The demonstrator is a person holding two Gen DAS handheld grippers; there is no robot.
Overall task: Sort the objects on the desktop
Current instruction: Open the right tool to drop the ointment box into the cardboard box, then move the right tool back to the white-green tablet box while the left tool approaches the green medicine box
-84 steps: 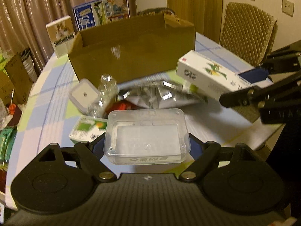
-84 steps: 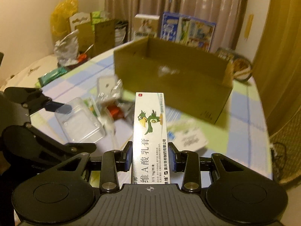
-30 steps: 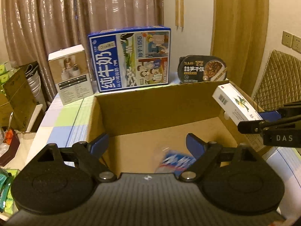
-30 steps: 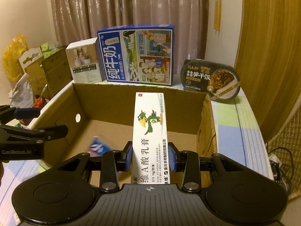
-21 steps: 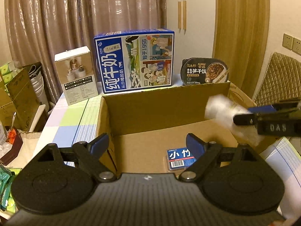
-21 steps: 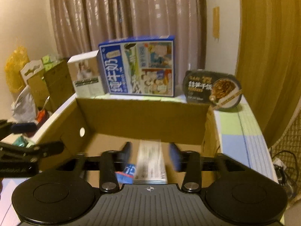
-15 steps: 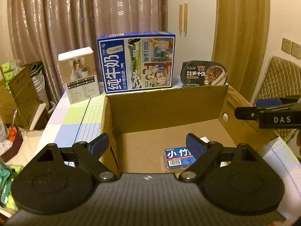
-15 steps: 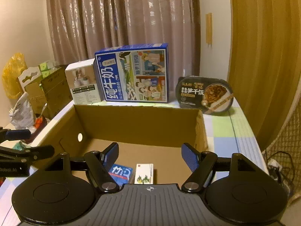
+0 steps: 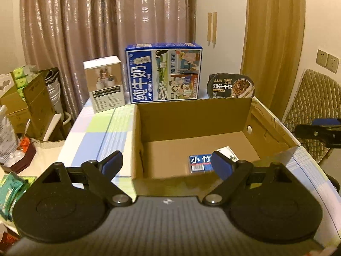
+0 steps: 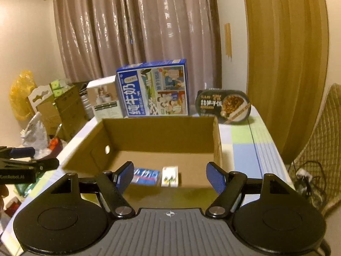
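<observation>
- Left gripper (image 9: 167, 163): wide and empty, poised above the near wall of the cardboard box (image 9: 192, 115).
- Right gripper (image 10: 170, 176): jaws just opened, now wide, nothing between them, likewise over the near wall.
- Already lying on the box floor: white ointment carton (image 10: 169, 176) with the green bird, just beside the blue pack (image 10: 146, 176), both near the front wall.
- Step in hand, by judgement: clearing both grippers away from the box and returning for the next loose item on the checked tablecloth (image 9: 100, 128).
- Best done by lifting clear of the cardboard rim before swinging sideways; a low exit risks catching the near wall and dragging the box.
- Worth keeping both grippers apart on the way back, each to its own side, to avoid crossing.
- Worth leaving the jaws wide for the next pick.
- Not part of the sorting, apparently: milk carton (image 10: 153, 88), meal tray (image 10: 222, 105) and white box (image 9: 104, 83) standing behind the cardboard box.
</observation>
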